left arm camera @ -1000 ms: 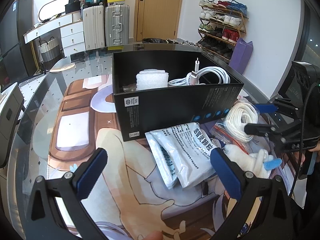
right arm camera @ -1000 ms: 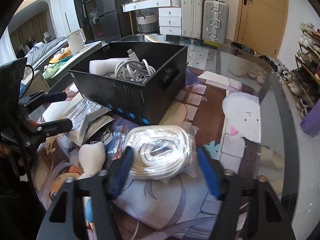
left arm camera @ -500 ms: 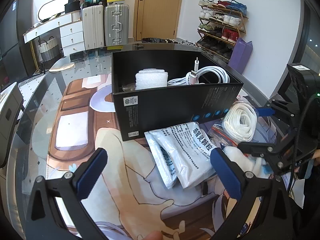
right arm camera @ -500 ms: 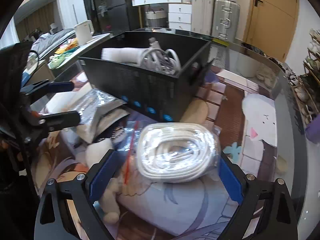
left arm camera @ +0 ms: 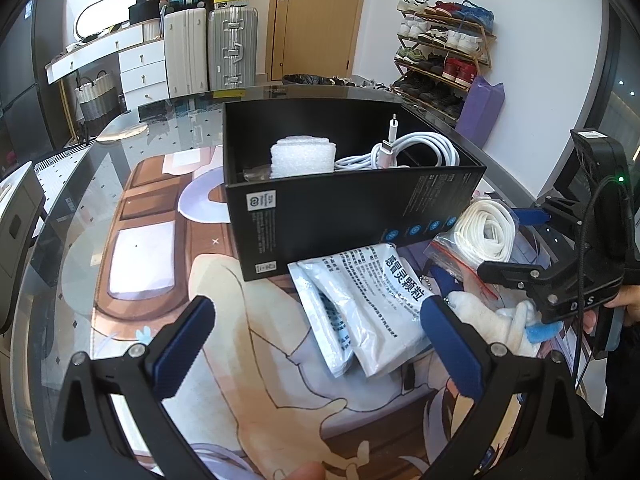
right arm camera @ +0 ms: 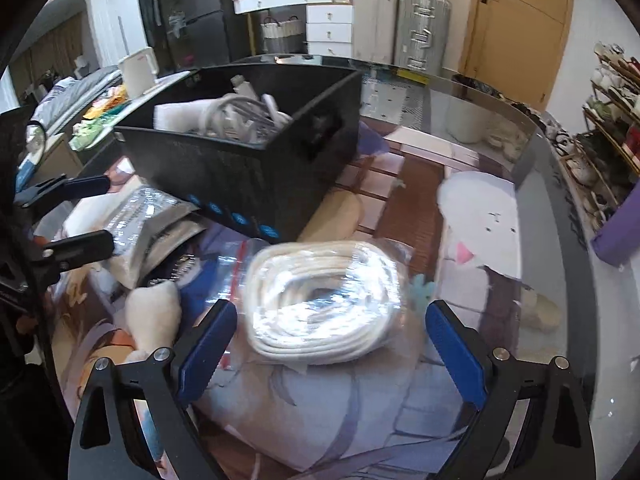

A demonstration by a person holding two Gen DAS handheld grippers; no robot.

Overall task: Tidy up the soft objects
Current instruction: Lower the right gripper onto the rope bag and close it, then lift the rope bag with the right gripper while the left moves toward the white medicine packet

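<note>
A white rope coil in a clear zip bag (right arm camera: 324, 300) lies on the printed mat between the fingers of my right gripper (right arm camera: 332, 340), which is open, its pads clear of the bag on both sides. In the left wrist view the same coil (left arm camera: 486, 232) leans beside the black box (left arm camera: 352, 208), which holds a foam roll (left arm camera: 302, 156) and a white cable (left arm camera: 416, 152). My left gripper (left arm camera: 320, 344) is open and empty over the mat, with white sachet packs (left arm camera: 368, 304) just ahead of its right finger. A white plush toy (right arm camera: 154, 316) lies left of the coil.
The round glass table's edge (right arm camera: 560, 184) curves close on the right in the right wrist view. Suitcases (left arm camera: 232, 48), a white dresser (left arm camera: 140, 68) and a shoe rack (left arm camera: 440, 52) stand beyond the table. A person's hand (left arm camera: 628, 308) holds the right gripper's handle.
The right gripper's fingers have spread away from the bagged rope coil, which now lies loose between them. The left gripper has stayed still and open.
</note>
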